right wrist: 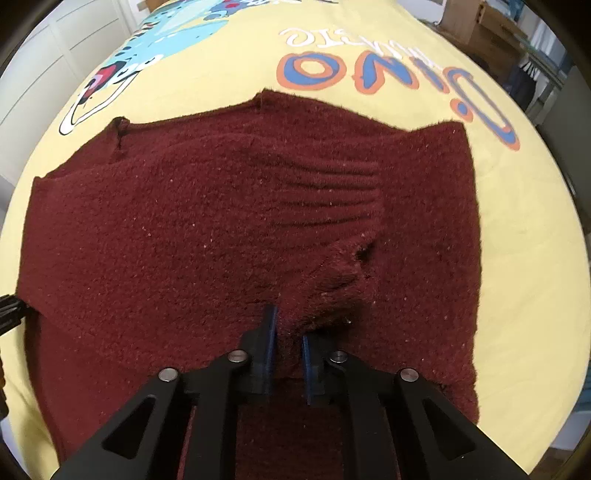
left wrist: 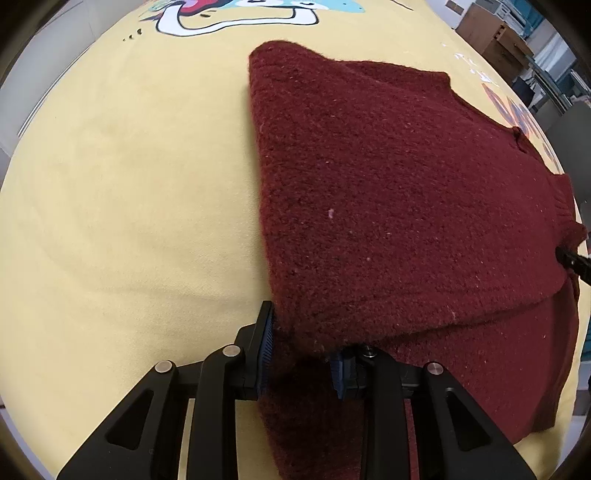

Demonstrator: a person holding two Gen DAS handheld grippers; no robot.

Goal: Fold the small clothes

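A dark red knitted sweater [left wrist: 388, 192] lies on a yellow printed cloth [left wrist: 129, 203], with one layer folded over another. My left gripper [left wrist: 303, 354] is shut on the sweater's near left edge; the fabric drapes over its right finger. In the right wrist view the sweater [right wrist: 177, 240] spreads wide. My right gripper [right wrist: 290, 343] is shut on a bunched fold of it, near the ribbed cuff [right wrist: 343, 266]. The other gripper's tip shows at the left edge of this view [right wrist: 9, 310] and at the right edge of the left wrist view [left wrist: 574, 262].
The yellow cloth [right wrist: 517, 240] carries cartoon prints [right wrist: 155, 33] and orange-blue lettering [right wrist: 388, 74]. Cardboard boxes [left wrist: 495, 37] and shelves stand beyond the table's far right. White cabinet doors [right wrist: 48, 62] are at the left.
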